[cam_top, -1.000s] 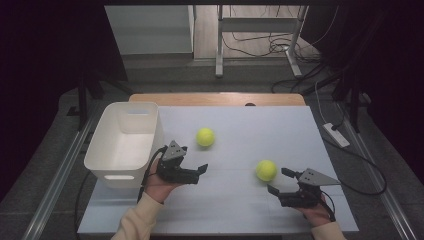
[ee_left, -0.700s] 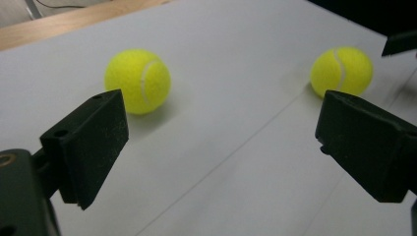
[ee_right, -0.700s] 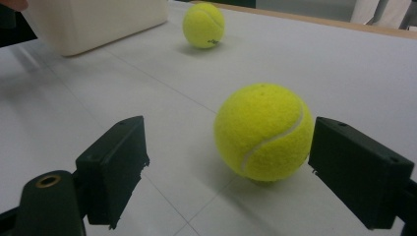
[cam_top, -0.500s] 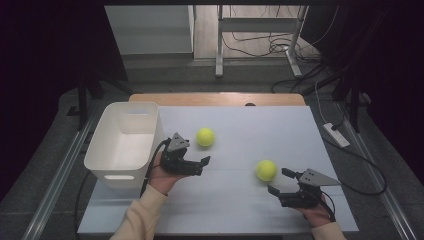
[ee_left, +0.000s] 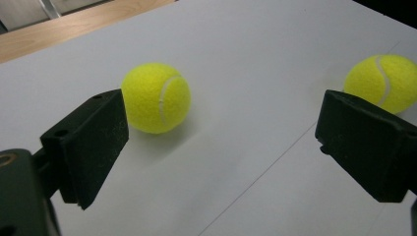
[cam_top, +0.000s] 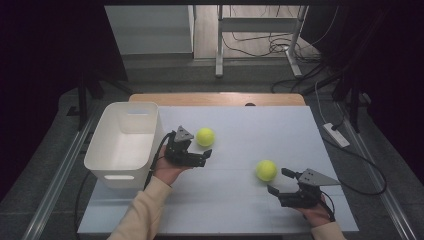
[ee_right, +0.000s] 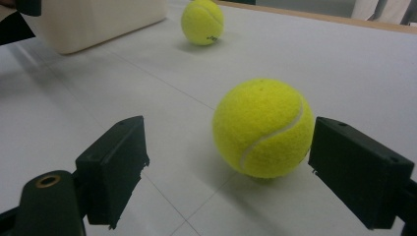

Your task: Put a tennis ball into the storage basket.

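Left gripper (cam_top: 202, 157), wide open and empty, has slid up beside the nearer ball (cam_top: 205, 136), probably about to grab it.

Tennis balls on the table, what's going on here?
A person holds a gripper in each hand. The left gripper, open, is next to the tennis ball near the bin. The right gripper, open, sits just short of the other ball. Neither ball is gripped. The white bin looks empty.
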The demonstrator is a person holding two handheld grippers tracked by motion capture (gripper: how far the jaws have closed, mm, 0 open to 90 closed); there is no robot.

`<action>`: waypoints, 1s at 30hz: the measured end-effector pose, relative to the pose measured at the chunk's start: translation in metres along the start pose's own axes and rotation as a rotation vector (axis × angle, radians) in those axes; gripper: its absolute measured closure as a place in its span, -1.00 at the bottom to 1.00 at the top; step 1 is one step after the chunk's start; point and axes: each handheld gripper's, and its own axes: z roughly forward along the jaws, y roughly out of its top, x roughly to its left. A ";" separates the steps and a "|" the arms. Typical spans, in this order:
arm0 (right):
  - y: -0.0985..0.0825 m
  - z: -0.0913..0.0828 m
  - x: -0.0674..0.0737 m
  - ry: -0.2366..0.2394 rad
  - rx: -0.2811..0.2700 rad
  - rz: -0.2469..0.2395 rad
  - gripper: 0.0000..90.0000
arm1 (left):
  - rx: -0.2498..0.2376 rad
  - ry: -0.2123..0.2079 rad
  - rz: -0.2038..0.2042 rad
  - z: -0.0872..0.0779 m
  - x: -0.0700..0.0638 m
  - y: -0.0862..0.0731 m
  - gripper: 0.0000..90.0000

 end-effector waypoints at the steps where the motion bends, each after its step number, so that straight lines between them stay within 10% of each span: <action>1: 0.000 0.000 0.000 0.000 -0.002 0.001 -0.68 | 0.004 0.005 0.000 0.002 0.001 0.001 -0.84; 30: 0.000 -0.002 -0.002 -0.009 -0.012 0.013 -0.68 | 0.068 0.049 -0.021 0.035 0.012 0.020 -0.86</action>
